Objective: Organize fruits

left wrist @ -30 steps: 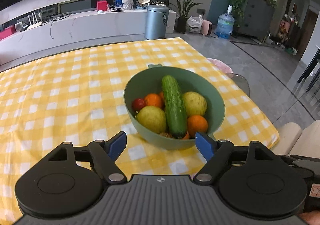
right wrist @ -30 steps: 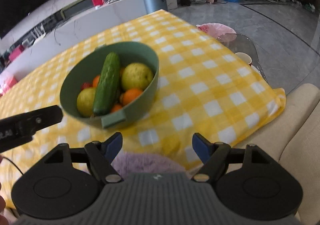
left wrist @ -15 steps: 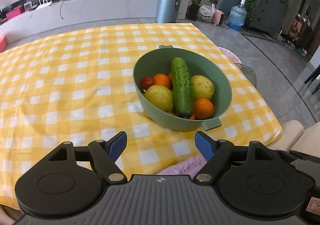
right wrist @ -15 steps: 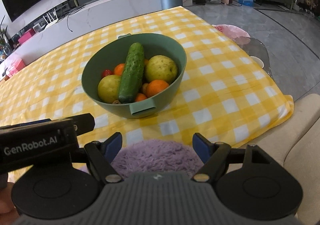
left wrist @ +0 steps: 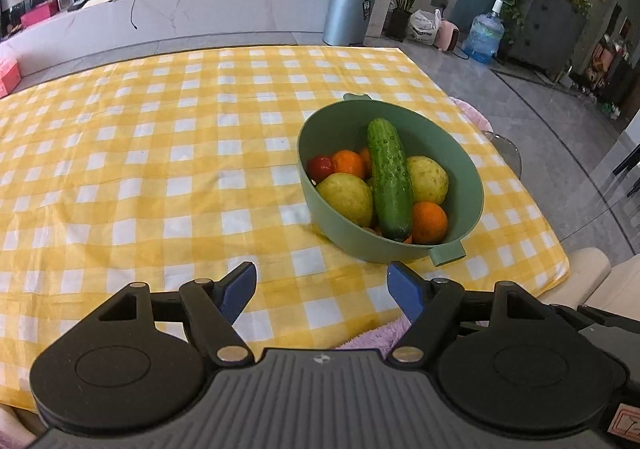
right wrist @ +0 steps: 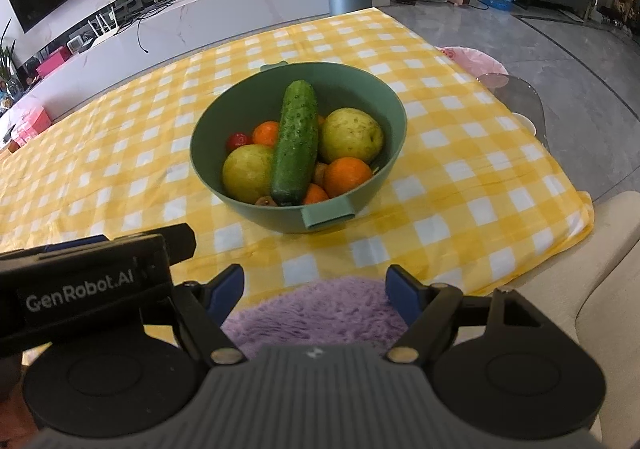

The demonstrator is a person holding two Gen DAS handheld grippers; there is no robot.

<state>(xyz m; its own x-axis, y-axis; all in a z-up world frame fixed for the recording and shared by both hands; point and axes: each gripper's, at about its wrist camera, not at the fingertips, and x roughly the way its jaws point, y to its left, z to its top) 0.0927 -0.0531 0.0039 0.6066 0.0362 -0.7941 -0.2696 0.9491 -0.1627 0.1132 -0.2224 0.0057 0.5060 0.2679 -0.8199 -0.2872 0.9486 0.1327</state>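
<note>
While cucumber [right wrist: 295, 149] tops bowl [right wrist: 362, 89], both grippers gape.

Yellow-and-white checked tablecloth [right wrist: 460, 177], sage-green bowl [right wrist: 360, 89], dark green bumpy cucumber [right wrist: 296, 145], yellow-green pears [right wrist: 350, 135], orange tangerines [right wrist: 347, 176], red tomato [right wrist: 238, 140], purple fluffy fabric [right wrist: 316, 309]

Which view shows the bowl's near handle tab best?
The right wrist view: the handle tab faces the camera near mid-frame on the green bowl. The left wrist view shows the tab smaller, off to the right and angled away.
</note>
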